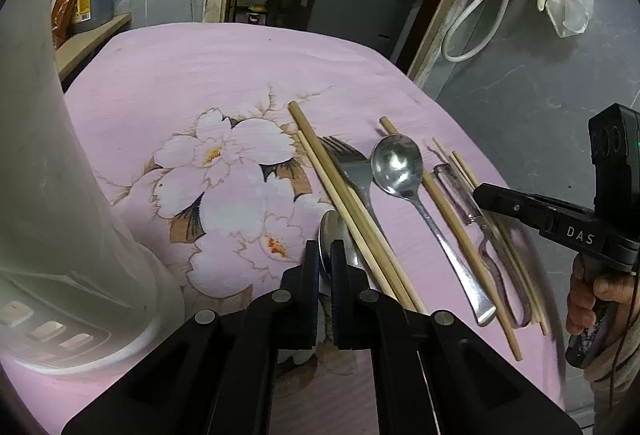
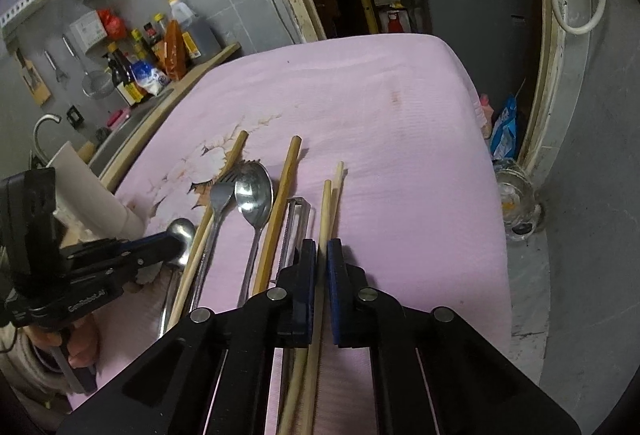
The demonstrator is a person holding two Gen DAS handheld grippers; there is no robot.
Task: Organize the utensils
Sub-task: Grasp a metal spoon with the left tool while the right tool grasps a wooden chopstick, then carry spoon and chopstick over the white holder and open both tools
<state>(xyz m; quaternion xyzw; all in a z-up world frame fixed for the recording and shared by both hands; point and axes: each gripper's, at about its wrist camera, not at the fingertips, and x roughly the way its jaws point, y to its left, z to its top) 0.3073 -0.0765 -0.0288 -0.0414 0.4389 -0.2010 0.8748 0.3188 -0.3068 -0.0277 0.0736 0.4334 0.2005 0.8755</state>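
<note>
Now the left gripper (image 1: 325, 259) pinches a steel spoon (image 1: 334, 235) at six o'clock; the right gripper (image 2: 322, 259) clamps pale wooden chopsticks (image 2: 326, 211).

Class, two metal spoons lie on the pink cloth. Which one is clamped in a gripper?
The smaller spoon at the row's left end: the left gripper has shut on its bowl. The larger spoon lies free between fork and chopstick.
</note>
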